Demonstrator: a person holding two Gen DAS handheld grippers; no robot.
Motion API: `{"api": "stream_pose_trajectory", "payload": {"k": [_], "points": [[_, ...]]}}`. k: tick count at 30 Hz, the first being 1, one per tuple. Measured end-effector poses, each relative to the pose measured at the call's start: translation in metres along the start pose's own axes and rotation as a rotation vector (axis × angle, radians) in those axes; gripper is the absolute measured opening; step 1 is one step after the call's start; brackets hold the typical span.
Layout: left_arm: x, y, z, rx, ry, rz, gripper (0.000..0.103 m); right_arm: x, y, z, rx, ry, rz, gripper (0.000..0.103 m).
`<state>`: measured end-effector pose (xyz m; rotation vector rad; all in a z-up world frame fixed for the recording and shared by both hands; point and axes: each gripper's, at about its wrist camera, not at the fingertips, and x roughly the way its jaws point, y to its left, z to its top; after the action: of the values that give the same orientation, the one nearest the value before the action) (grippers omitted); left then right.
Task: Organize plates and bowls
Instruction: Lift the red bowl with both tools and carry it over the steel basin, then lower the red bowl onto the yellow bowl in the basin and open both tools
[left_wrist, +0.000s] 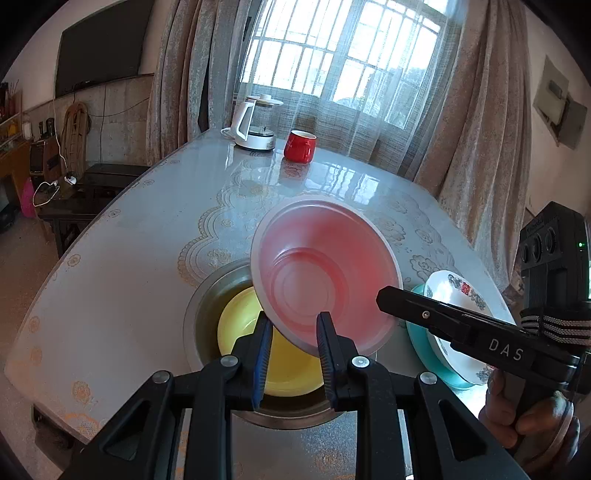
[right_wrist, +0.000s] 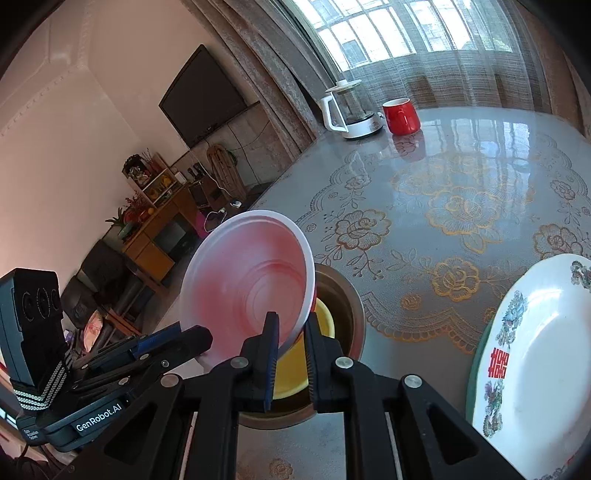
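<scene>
Both grippers hold one pink bowl by its rim, tilted, above a yellow bowl that sits inside a steel bowl. My left gripper is shut on the pink bowl's near rim. My right gripper is shut on the pink bowl at its lower right rim; it also shows in the left wrist view. The yellow bowl and steel bowl lie under it. A white floral plate rests on a teal plate at the right.
A red mug and a white kettle stand at the far side of the table near the window. The table's left edge drops to the floor; a dark bench stands beyond it.
</scene>
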<state>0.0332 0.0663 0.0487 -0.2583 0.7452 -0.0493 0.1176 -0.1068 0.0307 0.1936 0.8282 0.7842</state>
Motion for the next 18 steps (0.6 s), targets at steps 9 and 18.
{"api": "stream_pose_trajectory", "payload": {"k": [9,18], "points": [[-0.004,0.023,-0.009,-0.049,0.021,0.008,0.024,0.017,0.011,-0.009,-0.015,0.043,0.034,0.013],[0.014,0.031,-0.017,-0.068,0.074,0.025,0.024,0.033,0.005,-0.020,0.008,0.102,0.024,0.013]]}}
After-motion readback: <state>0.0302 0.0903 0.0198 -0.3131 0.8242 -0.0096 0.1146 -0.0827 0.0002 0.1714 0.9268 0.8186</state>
